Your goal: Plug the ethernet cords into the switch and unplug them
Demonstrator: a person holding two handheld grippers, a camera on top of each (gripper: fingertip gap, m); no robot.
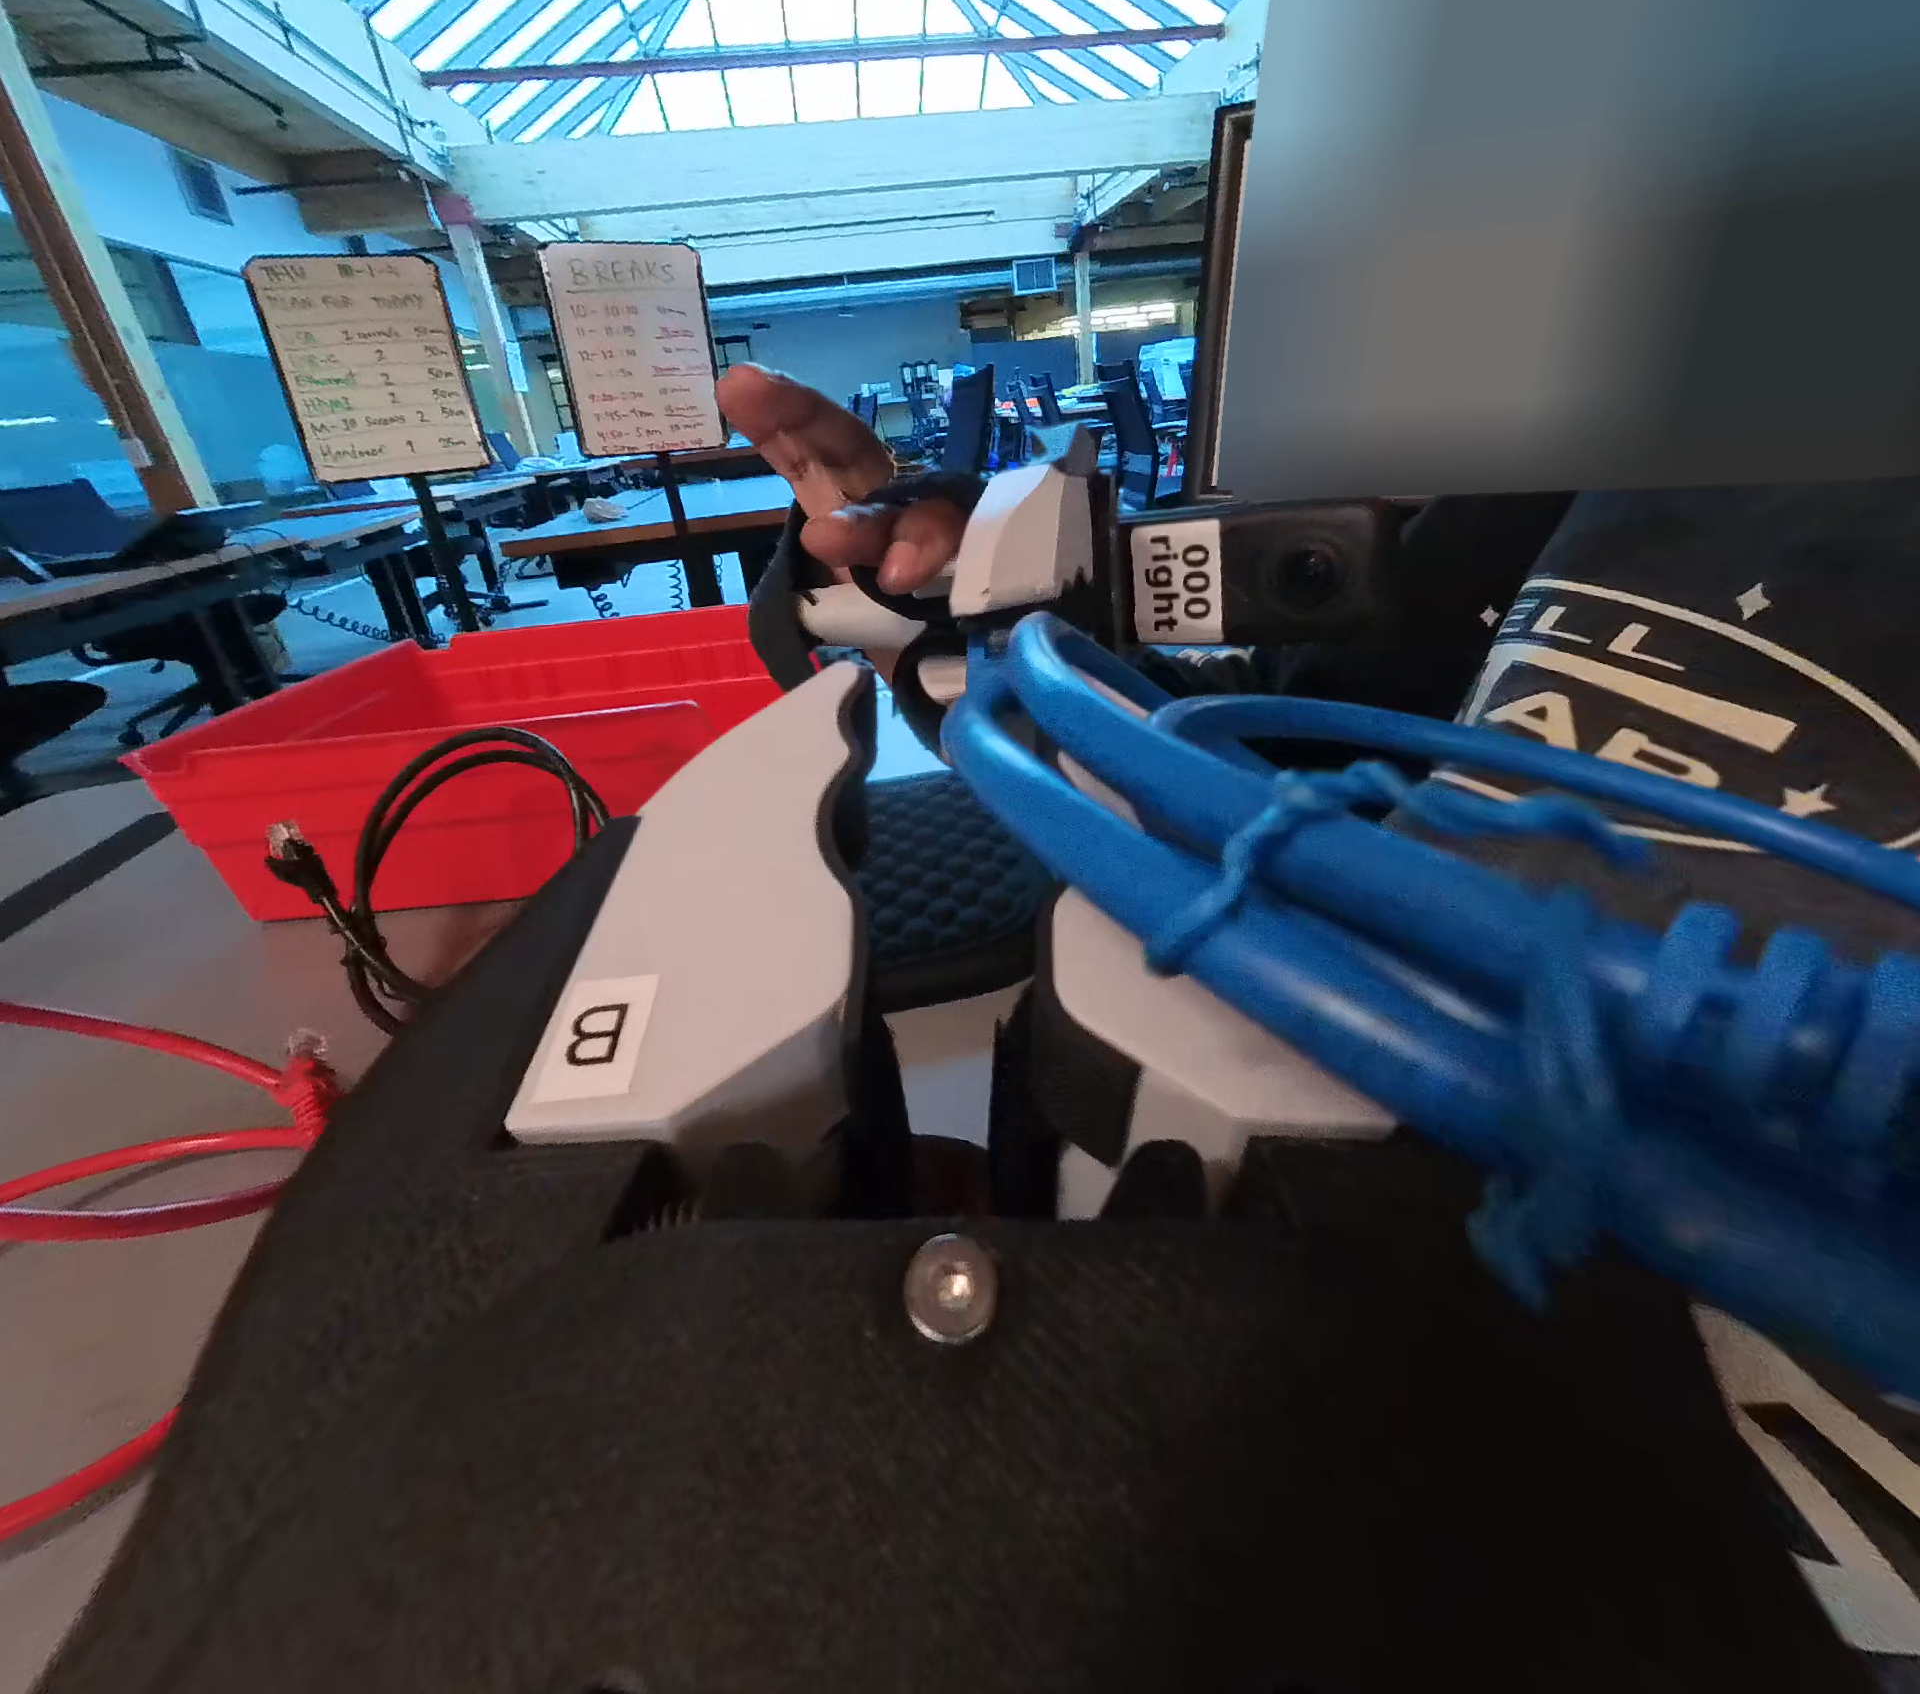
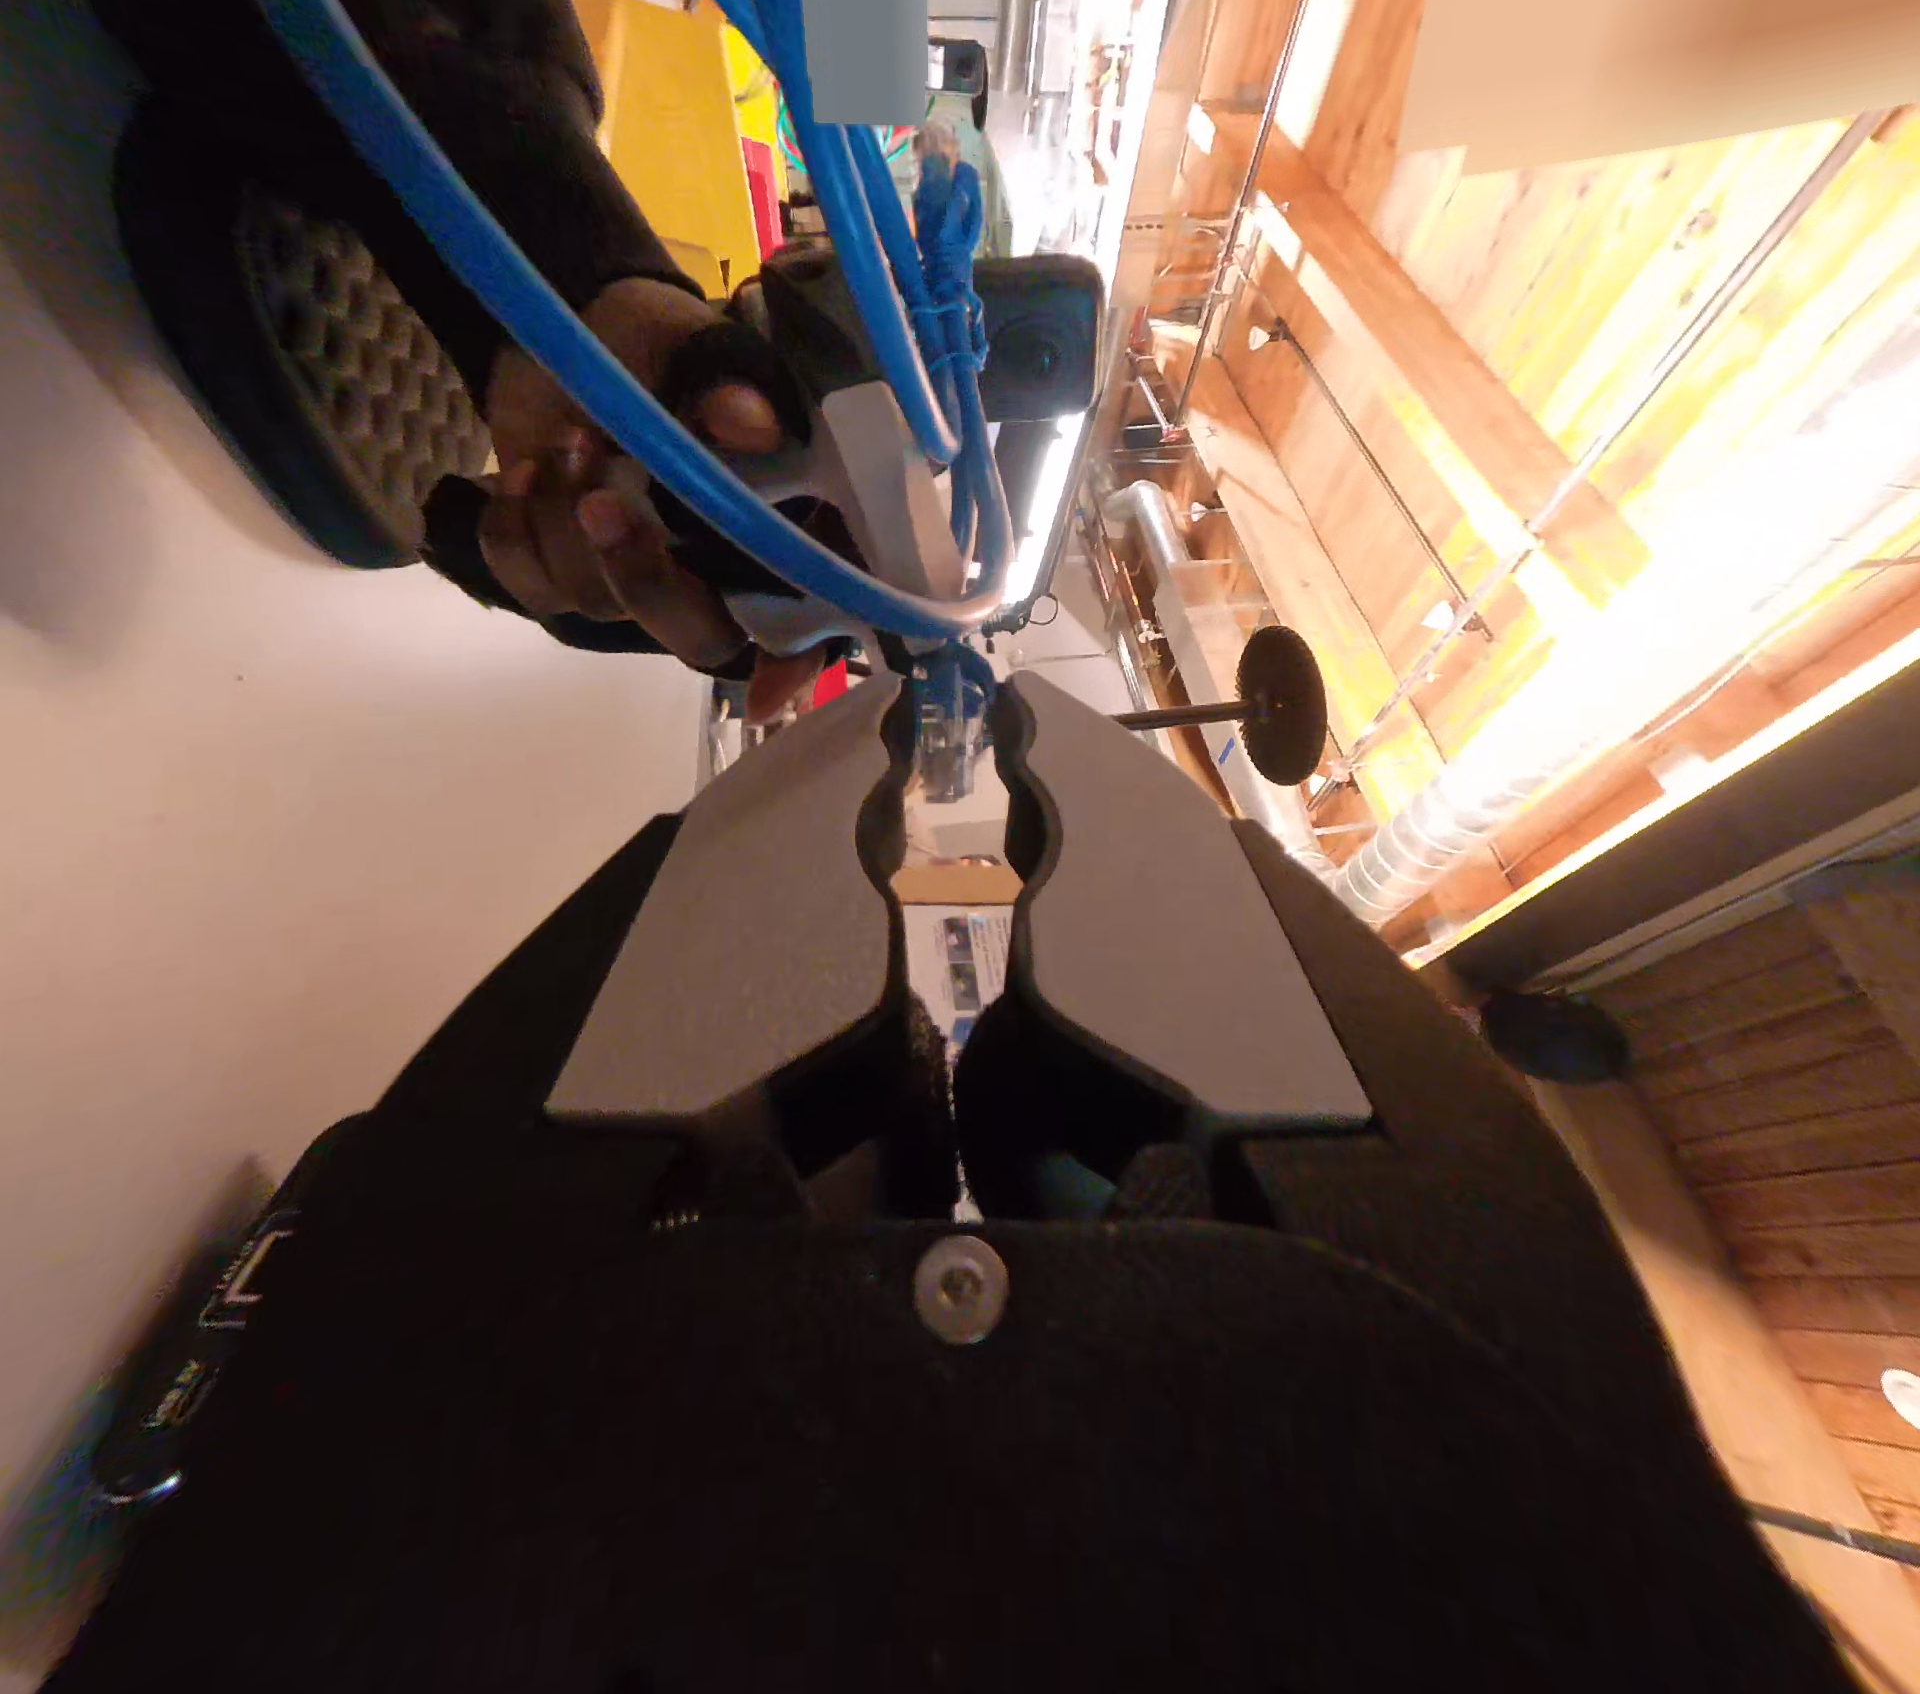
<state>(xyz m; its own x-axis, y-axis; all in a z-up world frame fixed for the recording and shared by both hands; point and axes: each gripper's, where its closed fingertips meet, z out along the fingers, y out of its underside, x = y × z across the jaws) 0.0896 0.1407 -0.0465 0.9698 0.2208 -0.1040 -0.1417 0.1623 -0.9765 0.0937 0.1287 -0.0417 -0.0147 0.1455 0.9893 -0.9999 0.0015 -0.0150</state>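
A bundled blue ethernet cord (image 1: 1351, 896), tied with a blue twist tie, stretches between my two grippers in the air. My right gripper (image 2: 951, 709) is shut on the cord's clear plug (image 2: 943, 756). It also shows in the left wrist view (image 1: 982, 621), farther off and held by a gloved hand. My left gripper (image 1: 956, 771) is open, and the bundle lies across its right finger. The bundle's other plug (image 1: 1714, 1000) hangs close to the camera. The left gripper also shows in the right wrist view (image 2: 935, 564). I cannot make out the switch.
A red bin (image 1: 468, 761) stands on the grey table (image 1: 125, 948). A black ethernet cord (image 1: 416, 834) and a red one (image 1: 156, 1156) lie beside the bin. A black mesh chair seat (image 1: 935, 875) is beyond the table edge. The person's dark shirt (image 1: 1714, 605) fills the right. Less than 4 cm separates the two grippers' tips.
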